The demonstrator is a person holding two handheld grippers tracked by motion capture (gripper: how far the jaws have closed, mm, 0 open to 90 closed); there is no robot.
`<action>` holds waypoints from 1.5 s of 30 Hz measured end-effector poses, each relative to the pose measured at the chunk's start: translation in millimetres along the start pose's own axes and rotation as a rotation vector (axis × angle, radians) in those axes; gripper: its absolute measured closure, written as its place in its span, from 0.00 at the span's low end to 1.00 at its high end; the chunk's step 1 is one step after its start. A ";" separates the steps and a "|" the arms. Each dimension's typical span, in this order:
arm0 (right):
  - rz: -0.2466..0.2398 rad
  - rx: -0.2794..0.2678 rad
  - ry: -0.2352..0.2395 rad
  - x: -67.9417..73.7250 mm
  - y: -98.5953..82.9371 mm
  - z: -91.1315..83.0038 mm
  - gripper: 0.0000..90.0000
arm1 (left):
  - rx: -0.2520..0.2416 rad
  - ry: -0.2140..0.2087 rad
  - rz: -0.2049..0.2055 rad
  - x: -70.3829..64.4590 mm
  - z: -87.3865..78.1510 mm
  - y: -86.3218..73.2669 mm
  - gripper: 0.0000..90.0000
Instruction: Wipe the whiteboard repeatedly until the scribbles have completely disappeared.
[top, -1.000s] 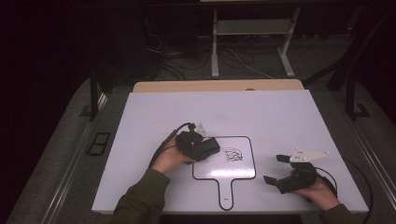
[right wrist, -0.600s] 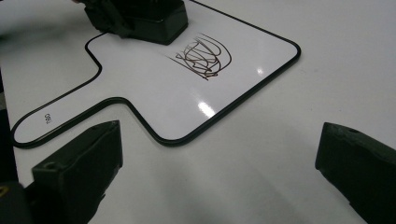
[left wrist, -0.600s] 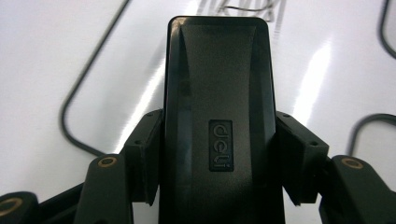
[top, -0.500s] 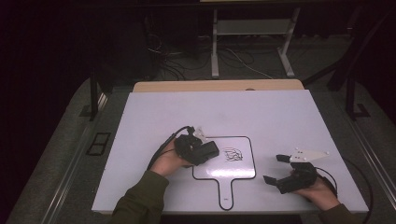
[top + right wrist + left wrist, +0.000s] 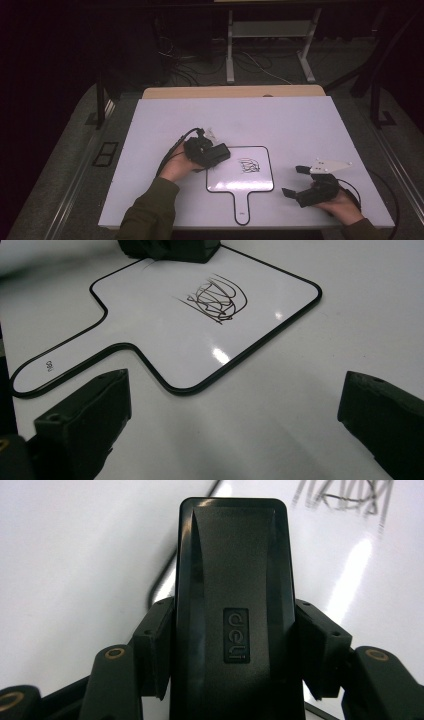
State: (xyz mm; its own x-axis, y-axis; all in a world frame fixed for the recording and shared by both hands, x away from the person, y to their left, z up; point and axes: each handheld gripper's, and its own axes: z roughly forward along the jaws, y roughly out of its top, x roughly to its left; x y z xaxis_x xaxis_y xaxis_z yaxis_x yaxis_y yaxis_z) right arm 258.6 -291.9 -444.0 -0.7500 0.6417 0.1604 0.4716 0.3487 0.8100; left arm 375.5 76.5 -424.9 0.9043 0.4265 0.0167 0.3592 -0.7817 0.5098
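Gripping the eraser (image 5: 232, 615) at the board's (image 5: 260, 182) left edge, left claw (image 5: 212, 154); right claw (image 5: 296, 181) wide.

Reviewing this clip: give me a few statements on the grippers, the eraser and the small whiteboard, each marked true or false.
1. The left gripper is shut on the black eraser. True.
2. The right gripper holds a marker. False: its jaws stand wide open with nothing between them.
3. The paddle-shaped whiteboard bears a dark scribble. True.
4. The eraser already covers the scribble. False: in the high view the eraser sits at the board's left edge, apart from the scribble.
5. The whiteboard's handle points away from the person. False: it points toward the table's near edge.
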 end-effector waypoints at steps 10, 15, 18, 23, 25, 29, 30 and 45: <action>-0.003 -0.003 0.001 1.1 0.2 -0.6 0.00 | 0.011 -0.026 0.040 -29.0 -7.3 -9.9 0.43; -0.004 -0.005 0.002 1.1 0.4 0.2 0.00 | 0.003 -0.027 0.033 -21.2 -5.6 -8.6 0.43; -0.005 -0.003 0.002 1.5 0.5 0.5 0.00 | -0.001 -0.019 0.008 -9.9 -2.7 -5.0 0.43; -0.002 0.000 0.000 0.6 0.3 0.7 0.00 | -0.004 -0.001 -0.011 4.7 1.3 0.6 0.43; -0.002 0.001 0.000 0.3 0.3 0.9 0.00 | -0.005 0.009 -0.023 9.3 2.4 2.0 0.43; -0.002 0.002 0.000 0.5 0.2 0.9 0.00 | -0.006 0.017 -0.032 13.5 3.0 2.7 0.43; -0.002 0.001 0.001 0.4 0.1 0.7 0.00 | -0.006 0.022 -0.032 11.9 2.9 2.8 0.43; -0.011 0.000 0.002 1.8 0.3 0.8 0.00 | 0.019 -0.032 0.031 -22.5 -5.2 -6.6 0.43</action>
State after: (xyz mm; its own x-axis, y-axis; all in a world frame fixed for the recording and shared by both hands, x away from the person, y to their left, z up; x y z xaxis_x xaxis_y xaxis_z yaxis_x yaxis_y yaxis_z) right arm 257.8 -290.0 -443.9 -0.7561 0.6365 0.1524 0.4630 0.3556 0.8119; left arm 351.5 74.4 -424.1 0.9220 0.3872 0.0050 0.3347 -0.8033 0.4926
